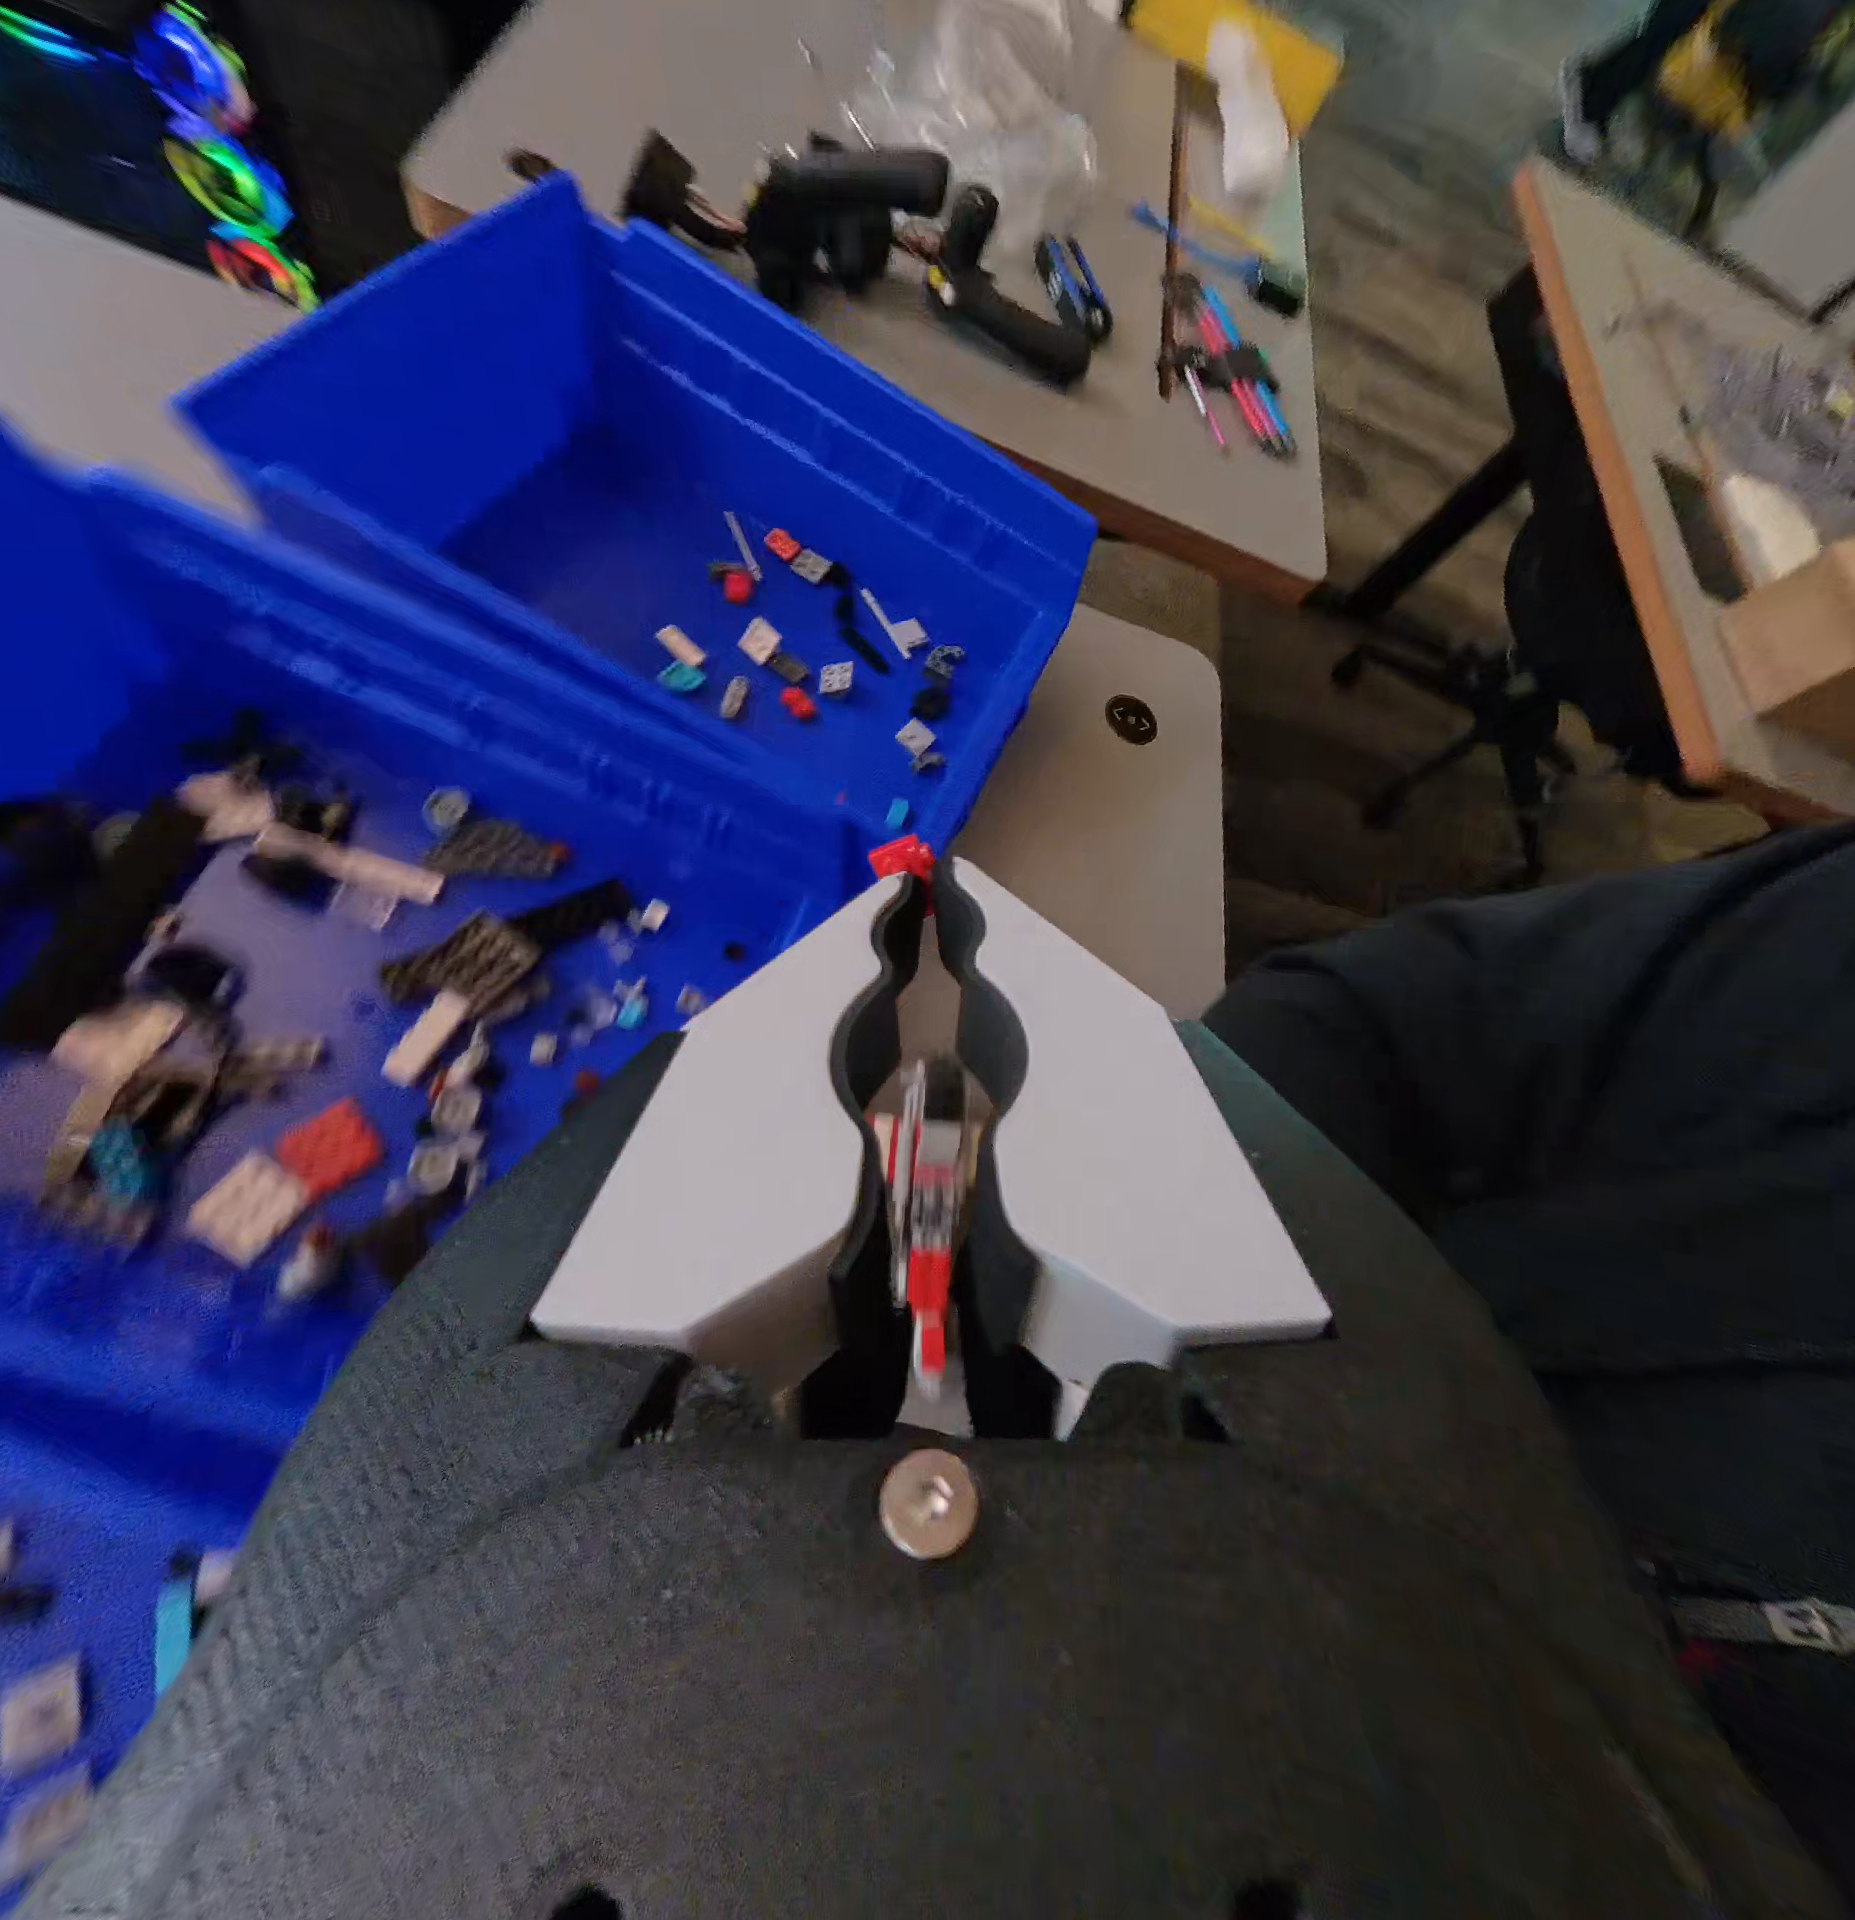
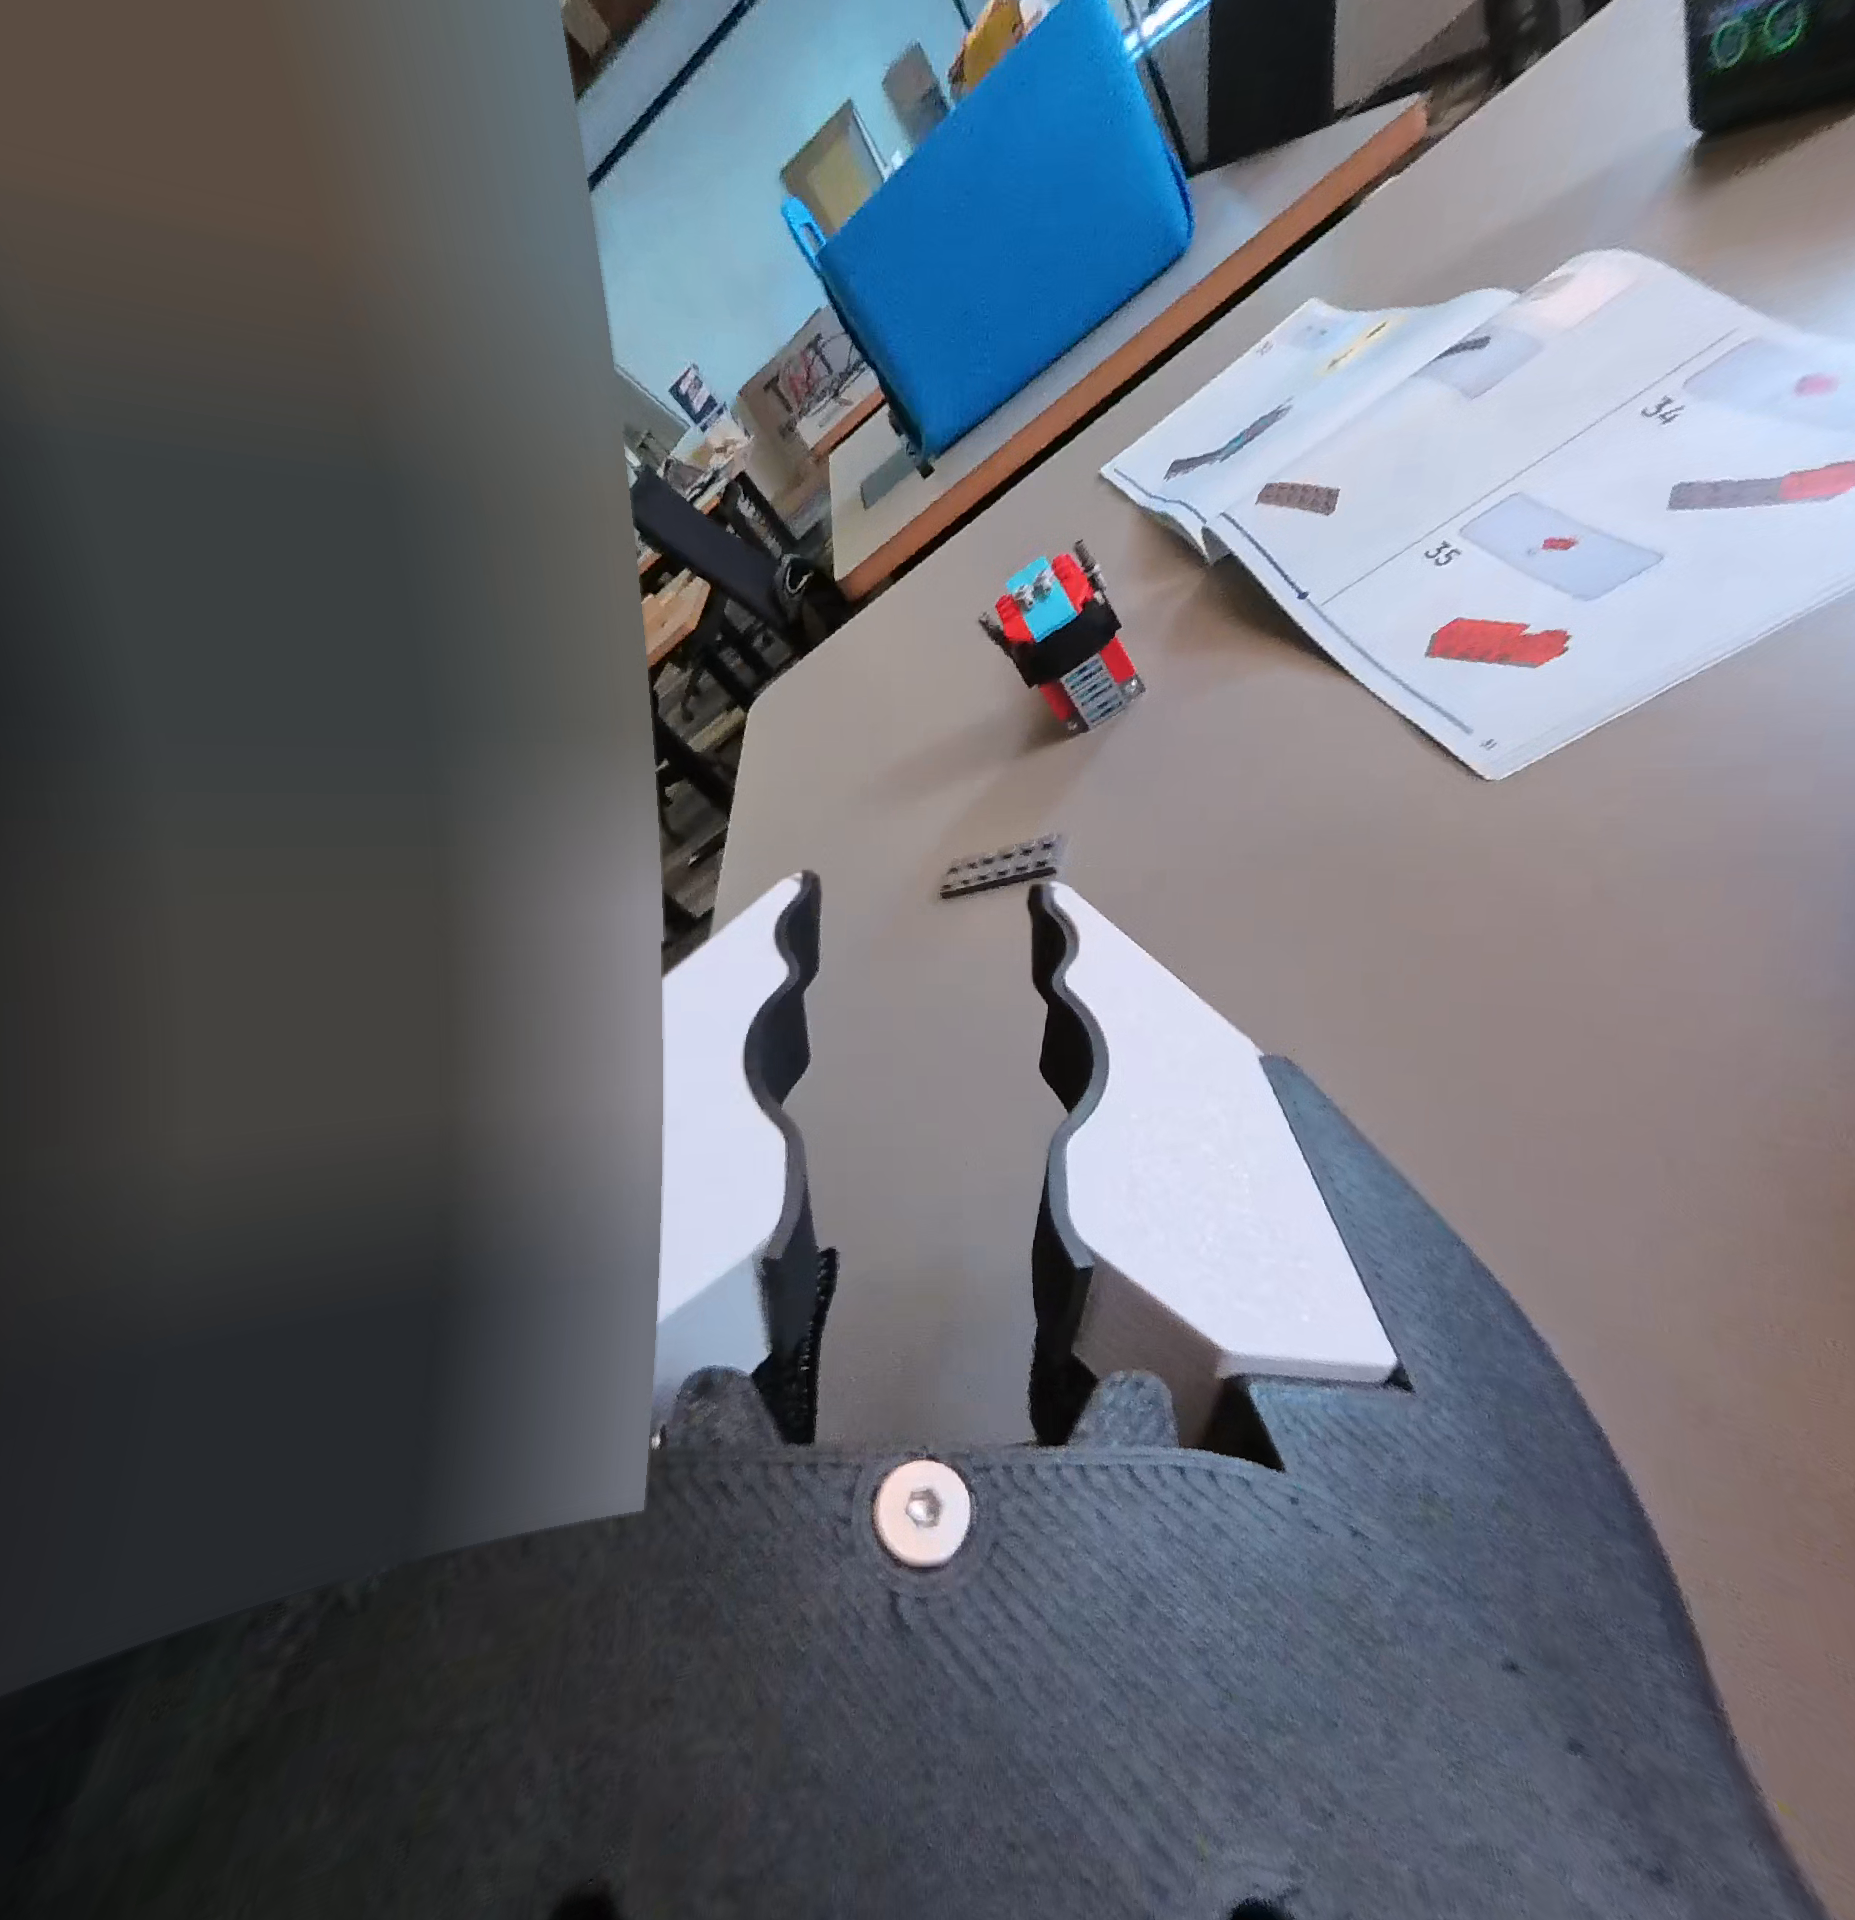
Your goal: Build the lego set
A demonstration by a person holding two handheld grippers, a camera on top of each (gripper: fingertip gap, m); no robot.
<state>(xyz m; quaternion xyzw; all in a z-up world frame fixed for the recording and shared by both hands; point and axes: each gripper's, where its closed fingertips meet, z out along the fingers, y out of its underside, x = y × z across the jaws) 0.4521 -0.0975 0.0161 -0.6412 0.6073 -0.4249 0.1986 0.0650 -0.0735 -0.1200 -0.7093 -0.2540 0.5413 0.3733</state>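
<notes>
Our right gripper point(image 2: 923, 894) gaped empty; the black plate point(image 2: 1001, 864) lay just beyond its tips, long axis crosswise; our left gripper point(image 1: 915, 883) pinched a red brick point(image 1: 900, 858).

Left view: two bins point(image 1: 632, 436) side by side on table, loose lego pieces point(image 1: 809, 634) in both. Right view: flat plate point(image 2: 1001, 864) on table, small lego build point(image 2: 1063, 639) behind it, open instruction booklet point(image 2: 1525, 499) to the right.
</notes>
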